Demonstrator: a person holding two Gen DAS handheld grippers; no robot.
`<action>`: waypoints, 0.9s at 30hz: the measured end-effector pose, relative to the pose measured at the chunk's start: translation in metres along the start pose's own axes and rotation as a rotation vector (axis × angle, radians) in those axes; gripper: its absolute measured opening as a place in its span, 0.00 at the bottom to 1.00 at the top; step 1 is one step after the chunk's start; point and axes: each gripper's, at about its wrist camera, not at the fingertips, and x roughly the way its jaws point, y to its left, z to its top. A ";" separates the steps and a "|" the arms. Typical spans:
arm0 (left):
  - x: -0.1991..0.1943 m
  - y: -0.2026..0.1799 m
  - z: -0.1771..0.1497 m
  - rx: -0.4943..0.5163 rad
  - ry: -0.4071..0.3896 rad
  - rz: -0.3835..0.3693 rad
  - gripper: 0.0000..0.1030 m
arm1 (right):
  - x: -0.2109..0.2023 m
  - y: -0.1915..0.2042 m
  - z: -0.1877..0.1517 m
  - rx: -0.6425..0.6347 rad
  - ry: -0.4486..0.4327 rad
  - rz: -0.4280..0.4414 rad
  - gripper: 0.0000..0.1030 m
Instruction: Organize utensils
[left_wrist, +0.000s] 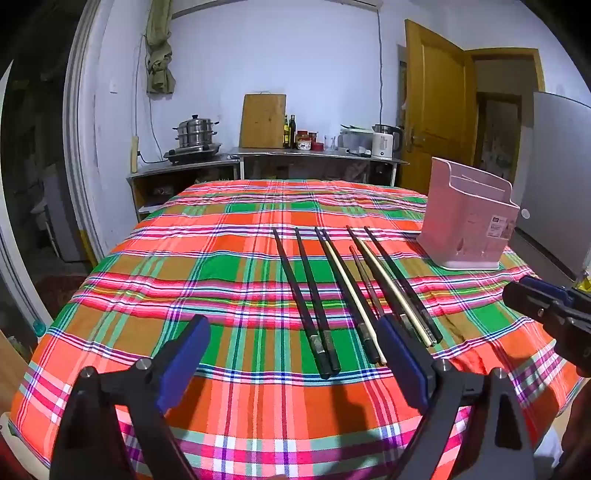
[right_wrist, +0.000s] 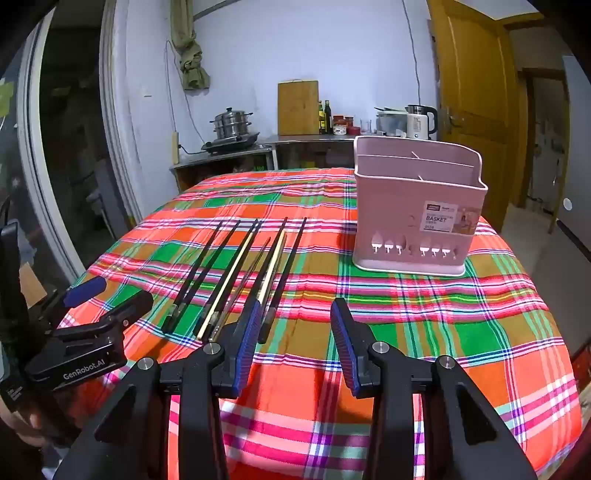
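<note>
Here, a plaid tablecloth (right_wrist: 406, 332) in orange, green and pink over the whole table. Beyond the far edge, from the left: a steel steamer pot (right_wrist: 231, 123) on a low counter, a wooden cutting board (right_wrist: 298, 108) leaning on the wall, dark bottles (right_wrist: 325, 117), a white kettle (right_wrist: 419, 122), then a yellow door (right_wrist: 476, 110). Nearer, at the left edge, the left gripper (left_wrist: 291, 354), fingers spread wide, nothing between them, hovering above the near ends of the chopsticks (right_wrist: 236, 273). "GenRobot.AI" legible on its side in the right wrist view. Chopsticks in a loose row at the table's middle, mostly black with two pale ones, tips toward the far edge, nothing lying across them. Right gripper (right_wrist: 295, 343) just to their right, fingers apart and empty, its left finger (right_wrist: 245, 343) covering some near ends. Toward the right edge, well apart from the chopsticks, a pink utensil basket (right_wrist: 413, 221), upright, with dividers inside; label reading "BASKET", smaller print illegible.
</note>
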 end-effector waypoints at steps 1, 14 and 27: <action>-0.001 0.000 0.000 0.000 0.002 0.000 0.90 | 0.000 0.000 0.000 0.000 -0.001 0.000 0.39; -0.002 -0.005 0.001 0.015 0.001 -0.015 0.90 | -0.002 -0.002 0.000 0.015 -0.007 -0.003 0.39; 0.000 -0.009 -0.001 0.023 -0.001 -0.024 0.90 | -0.005 -0.005 0.001 0.019 -0.014 -0.016 0.39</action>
